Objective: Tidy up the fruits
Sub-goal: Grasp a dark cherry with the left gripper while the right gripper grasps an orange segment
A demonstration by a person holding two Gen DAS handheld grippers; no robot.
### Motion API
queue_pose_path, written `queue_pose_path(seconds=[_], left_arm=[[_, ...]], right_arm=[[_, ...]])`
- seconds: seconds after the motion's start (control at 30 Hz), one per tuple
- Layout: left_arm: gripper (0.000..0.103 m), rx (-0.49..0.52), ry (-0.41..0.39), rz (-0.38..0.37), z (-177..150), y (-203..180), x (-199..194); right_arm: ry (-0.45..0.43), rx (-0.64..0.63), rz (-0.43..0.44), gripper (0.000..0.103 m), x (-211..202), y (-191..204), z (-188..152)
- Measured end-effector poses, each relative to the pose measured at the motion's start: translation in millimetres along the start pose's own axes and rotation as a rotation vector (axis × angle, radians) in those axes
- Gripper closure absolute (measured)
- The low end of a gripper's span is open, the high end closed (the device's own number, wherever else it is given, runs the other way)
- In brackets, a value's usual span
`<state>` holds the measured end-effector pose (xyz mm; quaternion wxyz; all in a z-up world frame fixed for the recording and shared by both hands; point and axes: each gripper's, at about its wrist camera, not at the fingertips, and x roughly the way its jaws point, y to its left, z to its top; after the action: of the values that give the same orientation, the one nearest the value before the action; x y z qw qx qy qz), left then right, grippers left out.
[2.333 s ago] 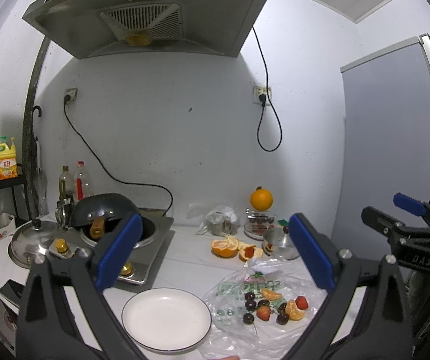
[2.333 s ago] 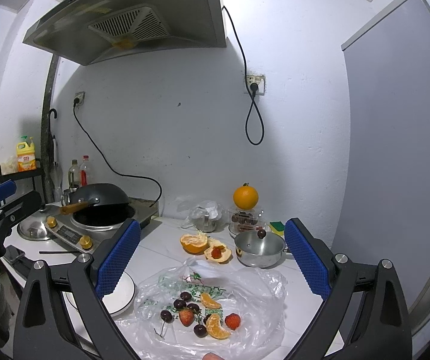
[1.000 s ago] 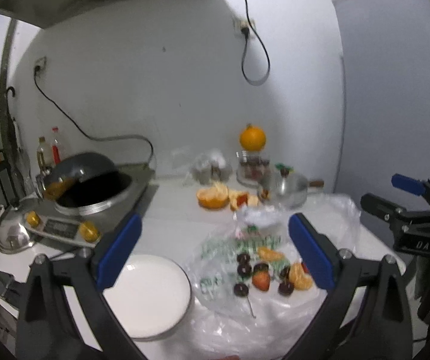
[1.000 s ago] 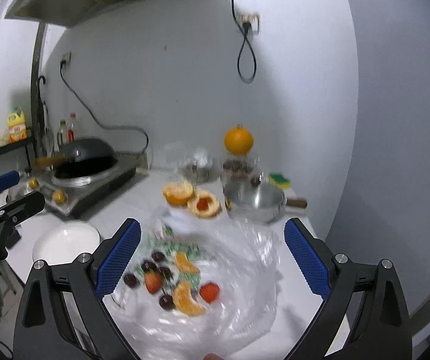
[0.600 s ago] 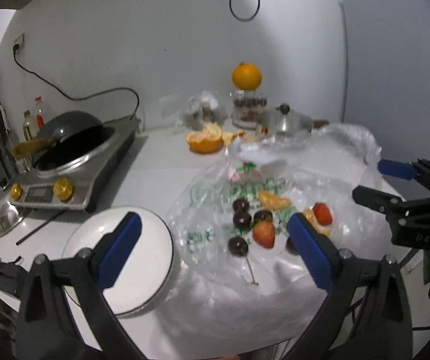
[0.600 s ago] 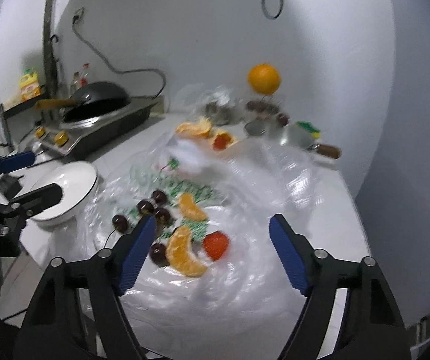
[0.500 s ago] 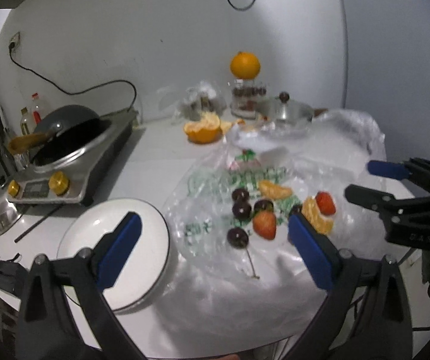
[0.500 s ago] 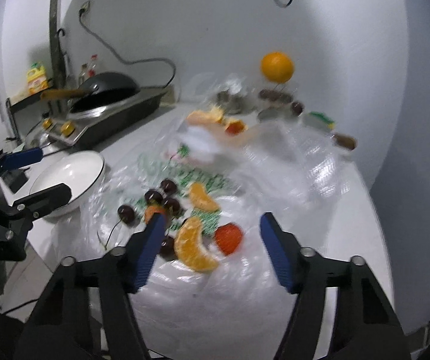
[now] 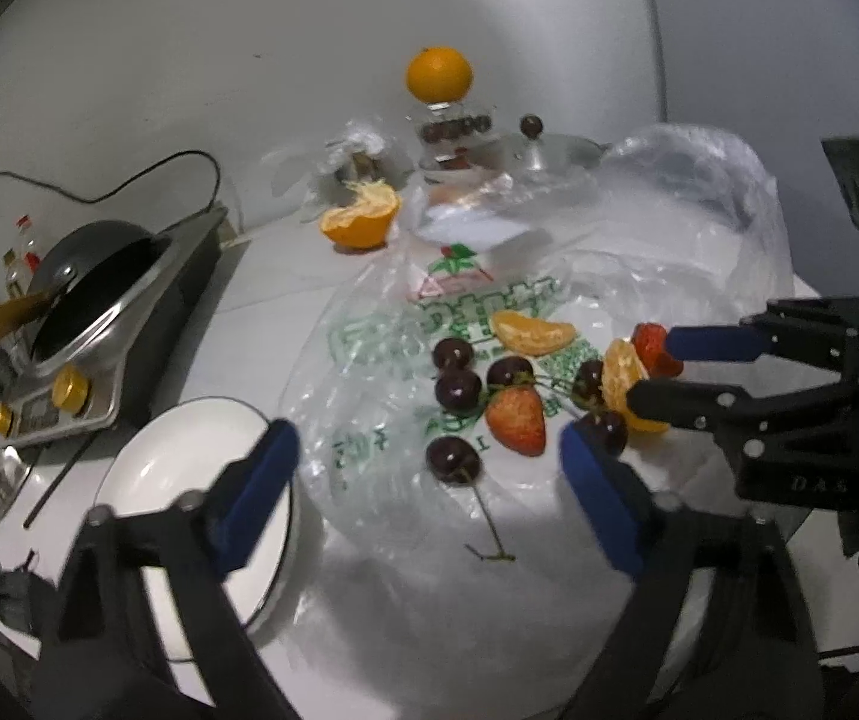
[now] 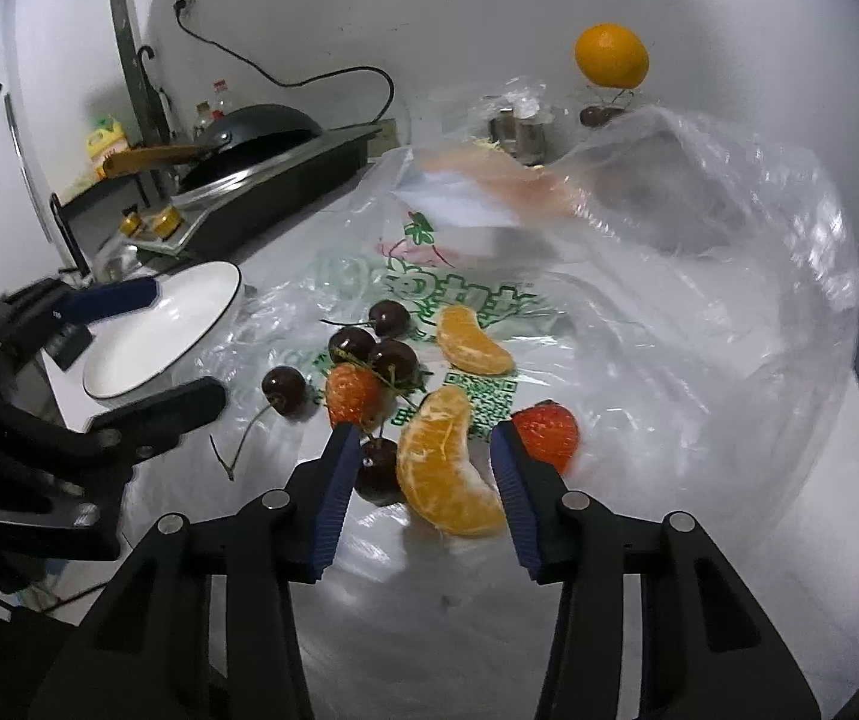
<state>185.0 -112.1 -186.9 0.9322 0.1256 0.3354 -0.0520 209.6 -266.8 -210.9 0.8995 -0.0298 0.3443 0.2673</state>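
Observation:
Several dark cherries, two strawberries and two orange segments lie on a flattened clear plastic bag (image 9: 669, 240). My right gripper (image 10: 420, 450) is low over the near orange segment (image 10: 444, 462); its jaws are closing with the segment between the blue pads, which do not clearly press on it, and a cherry (image 10: 377, 474) lies by the left pad. My left gripper (image 9: 426, 450) hovers above a stemmed cherry (image 9: 453, 459) and a strawberry (image 9: 516, 420), its jaws wide and closing on nothing. A white plate (image 9: 147, 480) stands empty left of the bag.
An induction cooker with a black wok (image 9: 93, 276) fills the left. At the back wall a whole orange (image 9: 438, 75) sits atop a glass jar, beside a cut orange (image 9: 363, 219) and a steel pot lid (image 9: 549, 144). The table's front edge is close below.
Both grippers have sunk toward the fruit and tipped downward. The right jaws have narrowed around the near orange segment. The left jaws have narrowed a little.

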Motion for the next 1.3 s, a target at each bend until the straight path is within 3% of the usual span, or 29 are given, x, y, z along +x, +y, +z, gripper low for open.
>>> queue_pose_path(seconds=[0.03, 0.1, 0.27, 0.47, 0.57, 0.77, 0.93, 1.1, 1.3], left_arm=[[0.018, 0.011, 0.003, 0.001, 0.9, -1.3, 3.0], [0.031, 0.035, 0.009, -0.006, 2.7, -3.7, 8.0], [0.051, 0.074, 0.047, -0.039, 1.2, -7.7, 25.5], [0.065, 0.083, 0.052, -0.092, -3.8, -4.9, 43.4], [0.067, 0.127, 0.033, -0.077, -3.3, -10.5, 44.0], [0.067, 0.157, 0.075, -0.091, -6.2, -12.0, 57.6], [0.067, 0.162, 0.12, -0.055, -10.1, -3.3, 67.7], [0.067, 0.172, 0.072, -0.101, -9.6, -5.4, 51.8], [0.067, 0.165, 0.106, -0.099, -11.2, -3.3, 61.2]], right_arm=[[0.0, 0.006, 0.003, 0.055, 1.6, -1.4, 0.2], [0.0, 0.03, 0.021, 0.059, 4.8, -4.3, 1.2], [0.009, 0.053, 0.045, 0.061, 10.6, -9.1, 0.6], [0.024, 0.057, 0.056, 0.061, 16.1, -11.6, 0.1], [0.029, 0.069, 0.059, 0.061, 19.1, -15.1, -1.3], [0.031, 0.073, 0.065, 0.061, 19.7, -16.9, -1.7], [0.034, 0.074, 0.067, 0.061, 21.0, -17.5, -1.4], [0.034, 0.071, 0.064, 0.061, 21.0, -17.4, -1.3], [0.033, 0.079, 0.065, 0.061, 21.1, -18.1, -1.9]])
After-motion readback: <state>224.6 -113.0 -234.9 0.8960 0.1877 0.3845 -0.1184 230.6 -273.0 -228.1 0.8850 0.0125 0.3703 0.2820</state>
